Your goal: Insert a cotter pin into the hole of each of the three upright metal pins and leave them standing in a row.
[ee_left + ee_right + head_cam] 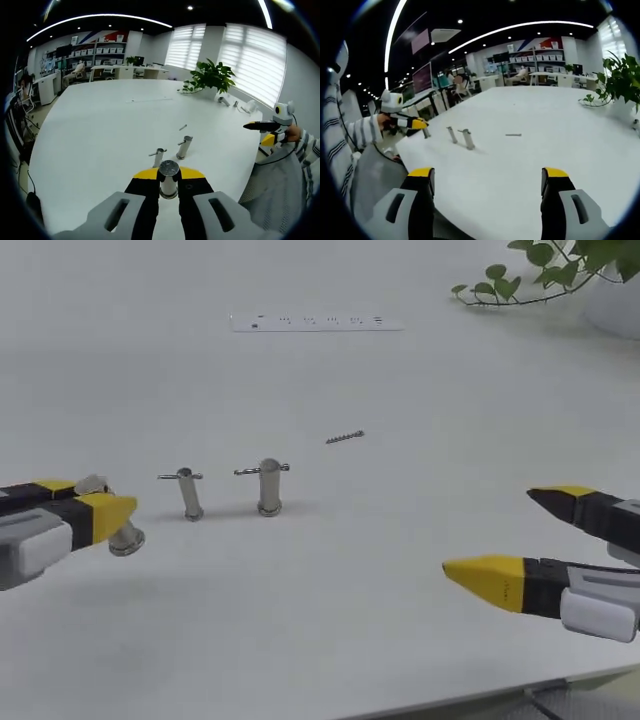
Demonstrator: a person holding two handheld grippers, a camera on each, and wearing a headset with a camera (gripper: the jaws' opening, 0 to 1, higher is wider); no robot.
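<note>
Two upright metal pins (190, 495) (268, 488) stand side by side on the white table, each with a cotter pin through its top. Both also show in the left gripper view (159, 156) (184, 147). My left gripper (105, 498) is shut on a third metal pin (126, 536) (168, 179), held upright just left of the row, its base on or just above the table. A loose cotter pin (345, 437) (183, 127) (513, 134) lies flat behind the row. My right gripper (490, 532) (487, 175) hovers open at the right, nothing between its jaws.
A white power strip (315, 322) lies at the back of the table. A potted plant (550, 270) stands at the back right corner. The table's front edge (560, 685) runs close under my right gripper.
</note>
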